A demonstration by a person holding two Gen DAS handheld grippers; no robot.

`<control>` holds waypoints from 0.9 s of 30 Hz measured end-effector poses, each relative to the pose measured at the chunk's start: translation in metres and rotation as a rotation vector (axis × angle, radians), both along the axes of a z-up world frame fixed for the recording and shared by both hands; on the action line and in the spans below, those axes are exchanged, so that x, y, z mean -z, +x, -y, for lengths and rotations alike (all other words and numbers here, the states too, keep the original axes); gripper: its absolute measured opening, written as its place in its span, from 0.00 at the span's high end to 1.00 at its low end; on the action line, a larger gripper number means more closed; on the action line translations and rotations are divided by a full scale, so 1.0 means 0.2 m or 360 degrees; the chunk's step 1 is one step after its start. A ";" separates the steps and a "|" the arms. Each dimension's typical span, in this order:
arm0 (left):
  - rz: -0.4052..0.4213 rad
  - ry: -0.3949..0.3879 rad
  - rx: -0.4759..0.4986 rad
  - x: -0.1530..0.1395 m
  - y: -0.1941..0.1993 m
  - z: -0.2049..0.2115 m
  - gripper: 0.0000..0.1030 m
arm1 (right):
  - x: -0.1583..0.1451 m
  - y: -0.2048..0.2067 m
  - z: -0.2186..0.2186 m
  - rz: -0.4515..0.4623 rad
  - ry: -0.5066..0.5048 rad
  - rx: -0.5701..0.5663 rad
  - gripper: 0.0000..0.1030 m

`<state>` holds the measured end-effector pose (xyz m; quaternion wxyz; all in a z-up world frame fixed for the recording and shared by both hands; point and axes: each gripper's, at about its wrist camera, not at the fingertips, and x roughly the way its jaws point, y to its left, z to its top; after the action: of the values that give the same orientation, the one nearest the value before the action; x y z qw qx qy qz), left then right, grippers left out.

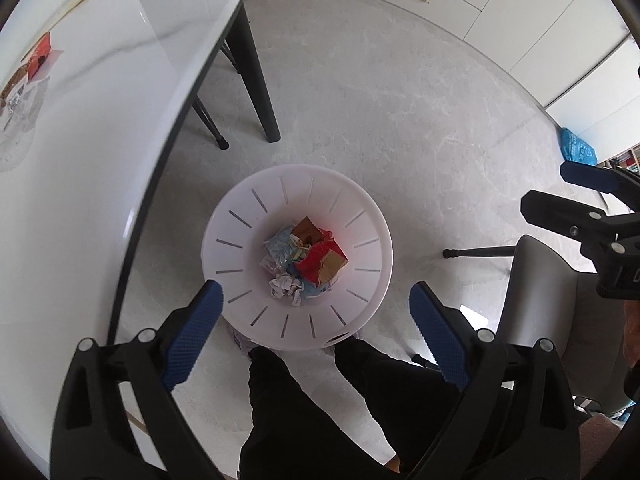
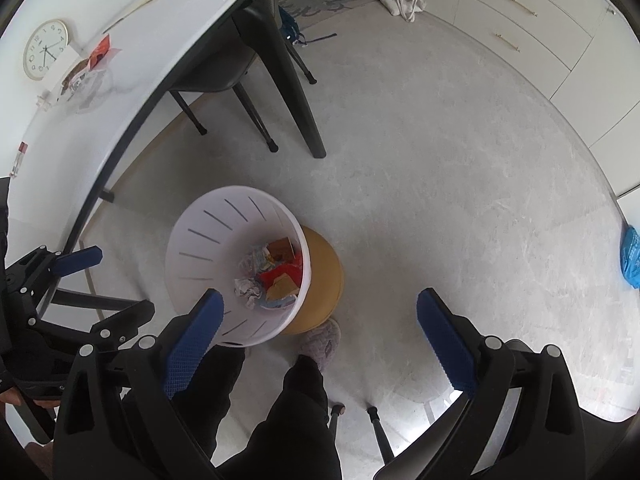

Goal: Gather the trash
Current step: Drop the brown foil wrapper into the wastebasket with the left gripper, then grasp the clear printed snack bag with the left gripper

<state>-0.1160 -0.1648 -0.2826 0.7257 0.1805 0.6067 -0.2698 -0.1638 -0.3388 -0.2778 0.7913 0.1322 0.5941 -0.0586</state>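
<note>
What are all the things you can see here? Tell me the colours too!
Bin: one, white, on the floor beside the table.
Trash: several pieces, red, brown, white, inside the bin.
Table: one, white.
Wrappers: a few, red, brown, clear, on the table.
Clock: one, white, on the table.
Tote bag: one, white, by the cabinets.
Left gripper: blue pads, open, above the bin.
Right gripper: blue pads, open.
Legs: dark trousers.

Black trousers [image 1: 304, 408], fluffy grey slipper [image 2: 320, 342]
</note>
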 end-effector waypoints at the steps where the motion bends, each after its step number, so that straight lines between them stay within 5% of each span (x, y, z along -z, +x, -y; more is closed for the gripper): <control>1: 0.0019 -0.0012 -0.0001 -0.03 0.00 0.00 0.13 | -0.02 0.00 0.00 0.0017 -0.0001 0.0004 0.06; 6: 0.0175 -0.0141 -0.0074 -0.30 0.04 -0.08 0.12 | -0.22 0.06 -0.04 0.0157 -0.0024 -0.0012 0.06; 15: 0.0456 -0.0276 -0.0487 -0.75 0.37 -0.51 0.08 | -0.62 0.34 -0.24 0.0467 -0.0002 -0.0096 0.02; 27: 0.0554 -0.0104 -0.0693 -0.74 1.06 -1.12 0.08 | -0.80 0.77 -0.66 0.0604 0.0051 -0.0096 0.02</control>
<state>0.0952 0.0582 -0.1349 0.8653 0.0660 0.4883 -0.0917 -0.0089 -0.2068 -0.1174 0.8883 0.1356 0.4389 0.0007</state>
